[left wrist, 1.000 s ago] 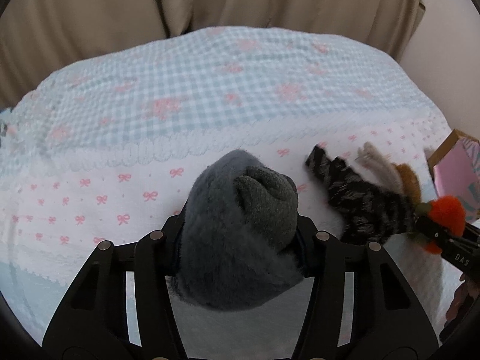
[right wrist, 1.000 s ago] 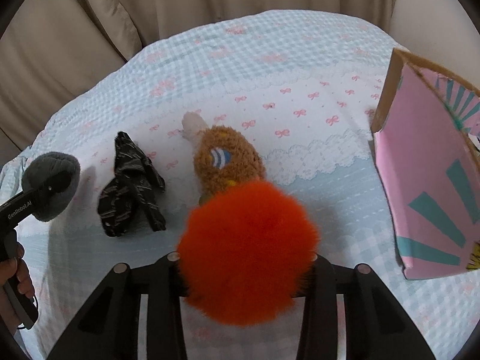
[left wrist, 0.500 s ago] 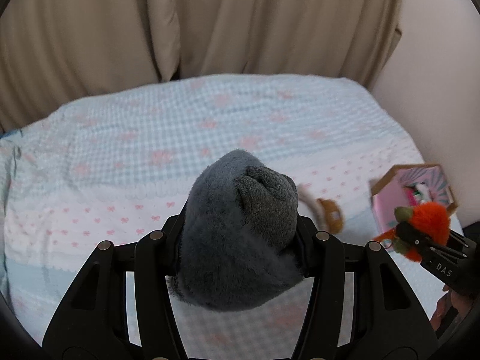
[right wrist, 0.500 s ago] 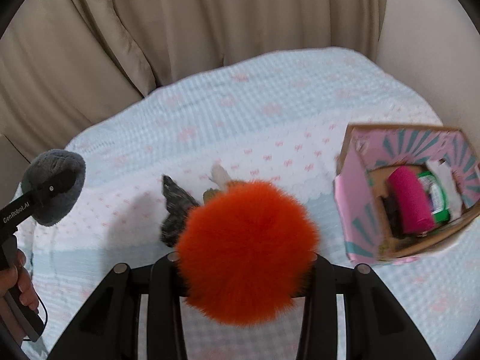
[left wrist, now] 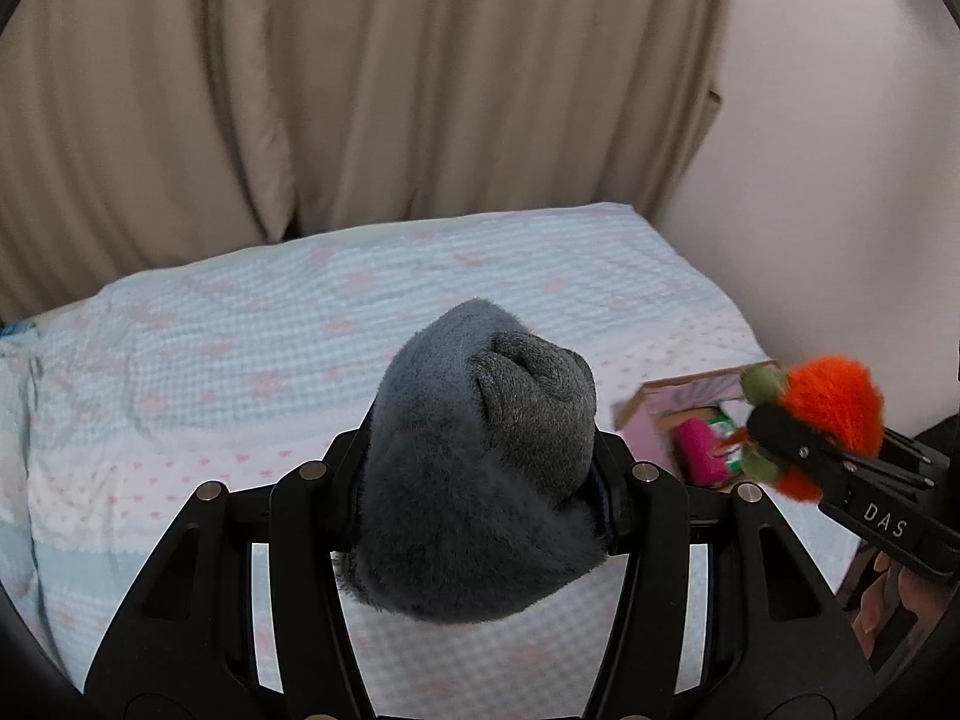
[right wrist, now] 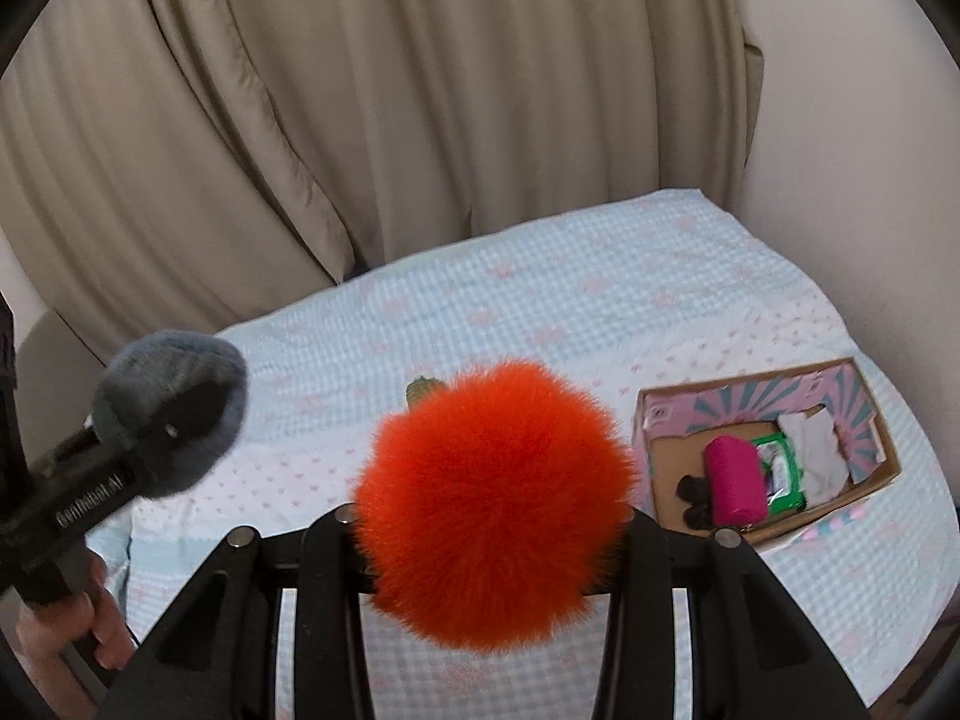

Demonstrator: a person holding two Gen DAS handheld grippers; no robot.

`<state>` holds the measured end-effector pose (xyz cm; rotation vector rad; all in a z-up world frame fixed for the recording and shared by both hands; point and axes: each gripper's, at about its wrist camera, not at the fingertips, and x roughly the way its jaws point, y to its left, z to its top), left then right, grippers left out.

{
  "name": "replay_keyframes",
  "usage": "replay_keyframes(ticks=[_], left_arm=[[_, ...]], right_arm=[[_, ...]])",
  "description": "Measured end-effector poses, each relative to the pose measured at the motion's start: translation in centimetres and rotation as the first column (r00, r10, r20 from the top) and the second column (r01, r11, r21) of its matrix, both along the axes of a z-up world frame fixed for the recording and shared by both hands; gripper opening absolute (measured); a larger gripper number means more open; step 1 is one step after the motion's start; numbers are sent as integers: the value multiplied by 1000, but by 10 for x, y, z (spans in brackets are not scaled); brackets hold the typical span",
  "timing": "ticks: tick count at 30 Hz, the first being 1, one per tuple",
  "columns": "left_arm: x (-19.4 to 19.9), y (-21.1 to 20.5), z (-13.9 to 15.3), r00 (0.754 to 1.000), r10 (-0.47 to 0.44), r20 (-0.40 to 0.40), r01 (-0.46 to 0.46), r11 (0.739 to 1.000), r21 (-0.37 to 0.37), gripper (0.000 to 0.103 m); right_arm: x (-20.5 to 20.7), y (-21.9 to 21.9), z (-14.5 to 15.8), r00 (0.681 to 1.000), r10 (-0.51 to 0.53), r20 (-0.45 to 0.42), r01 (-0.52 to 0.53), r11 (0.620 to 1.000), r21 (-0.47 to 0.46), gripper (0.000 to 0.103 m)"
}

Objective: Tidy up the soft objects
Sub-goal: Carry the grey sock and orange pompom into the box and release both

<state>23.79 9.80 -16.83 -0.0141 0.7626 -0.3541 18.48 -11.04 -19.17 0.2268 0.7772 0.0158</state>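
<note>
My left gripper (left wrist: 480, 480) is shut on a grey fuzzy rolled sock (left wrist: 480, 468), held high above the bed; it also shows in the right wrist view (right wrist: 171, 408). My right gripper (right wrist: 492, 516) is shut on an orange furry pom-pom toy (right wrist: 492, 504) with green leaf parts, also seen in the left wrist view (left wrist: 828, 414). A pink cardboard box (right wrist: 852, 384) lies open on the bed at right, holding a magenta roll (right wrist: 735, 483), a green packet, white cloth and a dark item. The box also shows in the left wrist view (left wrist: 654, 420).
The bed carries a pale blue checked cover with pink bows (right wrist: 540, 300). Beige curtains (right wrist: 420, 90) hang behind it and a white wall (left wrist: 840, 150) stands at right. A green plush tip (right wrist: 423, 389) peeks from behind the pom-pom.
Both grippers have risen and pulled back from the bed with their loads. The dark patterned sock and brown plush are now hidden behind the held items; the open box has come into view.
</note>
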Motion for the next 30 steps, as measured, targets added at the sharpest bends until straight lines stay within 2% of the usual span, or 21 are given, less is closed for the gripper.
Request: replay_keyframes(ticks=[9,16,21,30], left_arm=[[-11,-97,26,994,-106,-21,105,994,-15,51],[-7,-186,11,990,-113,-81,113,994,-10,51],[-2,-248,-18,986,-99,-133,100,995,0,51],[31,-333,-93,968,-46,-247,60,997,52,51]], right_arm=[[-10,-68,39,1000,-17,-15,17,1000,14,36],[-7,-152,46,999,-11,-53,11,1000,-3,36],[6,-220,28,994,-4,-111,3,1000,-9,36],[53,-310,-43,970,41,-241,-36,999,23,36]])
